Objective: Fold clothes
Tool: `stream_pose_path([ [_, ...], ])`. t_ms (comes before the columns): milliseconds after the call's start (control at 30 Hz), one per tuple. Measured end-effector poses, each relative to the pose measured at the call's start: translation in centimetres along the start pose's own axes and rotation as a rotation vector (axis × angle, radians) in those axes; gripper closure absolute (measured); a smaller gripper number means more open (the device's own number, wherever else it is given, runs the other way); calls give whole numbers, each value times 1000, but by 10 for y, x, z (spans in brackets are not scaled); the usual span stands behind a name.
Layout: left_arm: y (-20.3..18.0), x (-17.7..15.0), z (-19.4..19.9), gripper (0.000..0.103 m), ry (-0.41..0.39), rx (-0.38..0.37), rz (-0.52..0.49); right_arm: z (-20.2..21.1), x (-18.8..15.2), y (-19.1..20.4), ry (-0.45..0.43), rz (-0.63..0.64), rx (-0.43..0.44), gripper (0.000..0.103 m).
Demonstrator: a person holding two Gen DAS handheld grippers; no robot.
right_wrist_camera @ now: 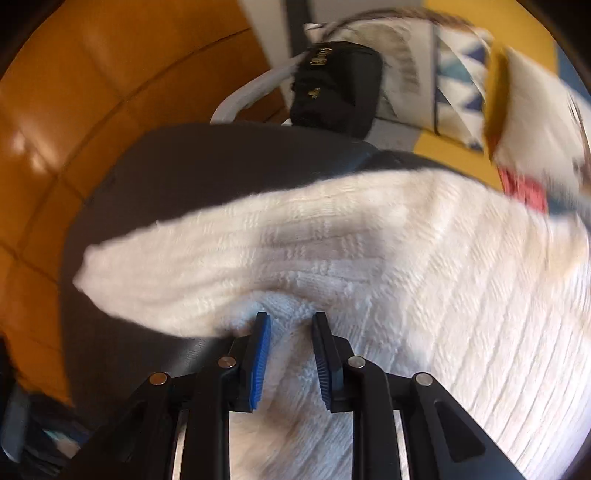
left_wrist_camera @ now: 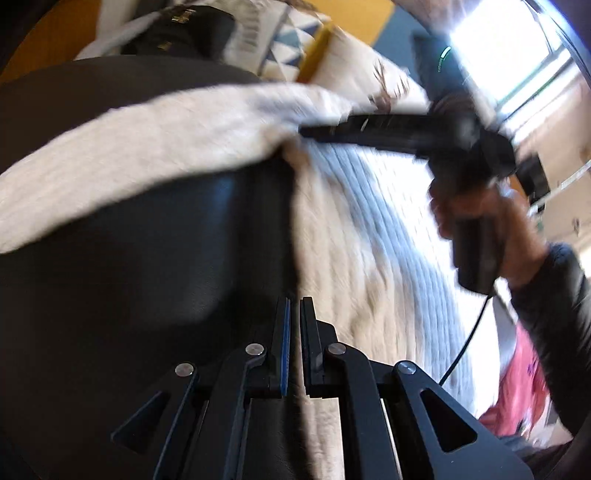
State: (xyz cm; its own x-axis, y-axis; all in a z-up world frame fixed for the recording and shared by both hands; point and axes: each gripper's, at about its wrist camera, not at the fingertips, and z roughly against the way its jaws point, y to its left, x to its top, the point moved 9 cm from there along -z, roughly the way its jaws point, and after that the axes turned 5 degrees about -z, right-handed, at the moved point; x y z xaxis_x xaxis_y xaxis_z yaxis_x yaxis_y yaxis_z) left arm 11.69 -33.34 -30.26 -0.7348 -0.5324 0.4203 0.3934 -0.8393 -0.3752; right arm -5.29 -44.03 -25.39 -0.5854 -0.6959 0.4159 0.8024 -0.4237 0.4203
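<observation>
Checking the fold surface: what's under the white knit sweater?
The white knit sweater lies on a dark padded seat, bare to its left, orange floor beyond. What lies beneath the sweater's body is covered.

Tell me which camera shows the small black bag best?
The right wrist view: the black bag sits unobstructed near the top, gold hardware visible. The left wrist view shows the same bag only at the upper edge, darker and partly cropped.

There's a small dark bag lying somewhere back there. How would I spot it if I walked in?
Start at the big dark cushioned seat where the white knitted sweater is spread. Look past its far edge, towards the orange floor, where a small black bag lies beside a patterned pillow. Its plain black body with small gold metal fittings sets it apart from the pale things around it.
</observation>
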Motion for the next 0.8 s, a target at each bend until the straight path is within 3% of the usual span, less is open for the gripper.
stream_pose_path([
  [100, 1, -12, 7, 98, 31, -14, -10, 37, -26, 5, -11, 6, 94, 80],
  [267, 10, -36, 26, 97, 68, -118, 62, 88, -109, 12, 39, 97, 150, 80],
  [500, -5, -68, 26, 94, 141, -234, 138, 113, -209, -8, 78, 59, 113, 80],
  [600, -12, -67, 12, 91, 156, -248, 169, 116, -228, -13, 68, 52, 94, 80],
  [700, -17, -65, 2, 80, 167, -280, 219, 115, -241, -19, 56, 43, 65, 80],
  [767, -24, -64, 0, 81, 158, -282, 233, 115, -243, -19, 39, 43, 63, 80],
  [800, -26, -62, 0, 89, 147, -271, 235, 115, -243, -20, 32, 43, 61, 80],
])
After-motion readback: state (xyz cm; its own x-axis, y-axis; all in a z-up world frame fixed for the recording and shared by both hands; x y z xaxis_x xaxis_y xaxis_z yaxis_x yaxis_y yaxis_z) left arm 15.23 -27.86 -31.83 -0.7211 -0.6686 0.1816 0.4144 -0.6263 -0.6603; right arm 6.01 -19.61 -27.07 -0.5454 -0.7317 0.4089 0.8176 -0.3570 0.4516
